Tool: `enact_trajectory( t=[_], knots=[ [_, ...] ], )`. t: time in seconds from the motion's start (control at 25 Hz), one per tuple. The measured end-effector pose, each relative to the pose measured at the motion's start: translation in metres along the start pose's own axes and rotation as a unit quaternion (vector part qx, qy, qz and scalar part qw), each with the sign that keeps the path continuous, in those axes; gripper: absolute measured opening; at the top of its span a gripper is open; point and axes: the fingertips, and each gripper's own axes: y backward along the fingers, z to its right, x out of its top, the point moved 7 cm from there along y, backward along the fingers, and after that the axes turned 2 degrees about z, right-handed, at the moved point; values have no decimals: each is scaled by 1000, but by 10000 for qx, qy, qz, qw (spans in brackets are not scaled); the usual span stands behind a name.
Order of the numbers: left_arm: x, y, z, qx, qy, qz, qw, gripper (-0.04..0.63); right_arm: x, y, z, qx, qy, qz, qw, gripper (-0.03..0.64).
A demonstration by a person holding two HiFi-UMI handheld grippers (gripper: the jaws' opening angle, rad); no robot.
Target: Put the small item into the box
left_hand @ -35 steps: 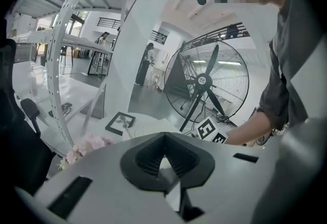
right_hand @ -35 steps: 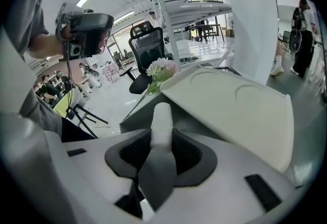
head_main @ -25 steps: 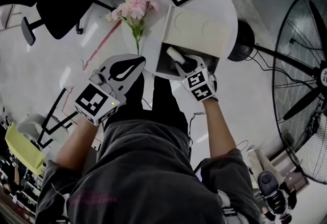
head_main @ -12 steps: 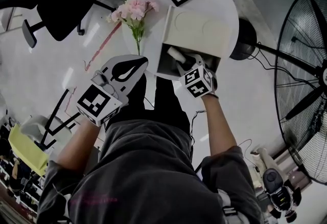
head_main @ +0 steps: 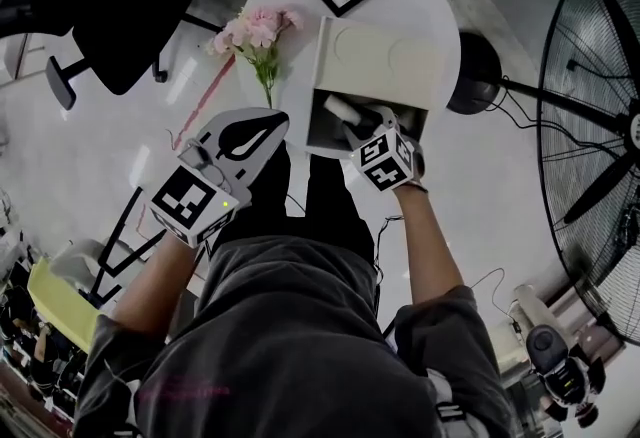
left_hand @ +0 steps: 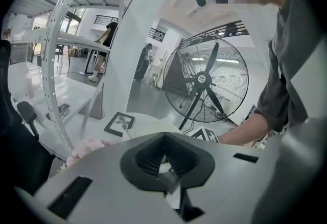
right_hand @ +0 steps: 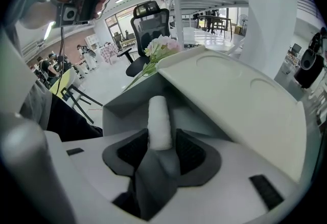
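Release looks like the step in hand. The right gripper (right_hand: pixel 162 142) is clamped on the lower end of a small white roll (right_hand: pixel 159 118), which sticks out past the fingertips into the open mouth of the box (right_hand: pixel 122 110). The raised lid (right_hand: pixel 230 92) hangs just right of the fingers, so I would steer clear of it. Dip the roll a little deeper below the rim ahead, part the fingers gently, then pull straight back. The left gripper (head_main: pixel 268 122) hangs apart from the box, fingers together with nothing between them.
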Motion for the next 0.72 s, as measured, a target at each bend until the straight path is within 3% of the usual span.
enact_trajectory(
  t=[0.4,0.72],
  knots=[
    [27,5,8,-253,-297,123,9992,15,7,45,-6,-226,-714,571,9956,178],
    [56,16,19,-524,-605,353,9962,15,20,111,-9,-762,-1220,1240,9818,137]
  ],
)
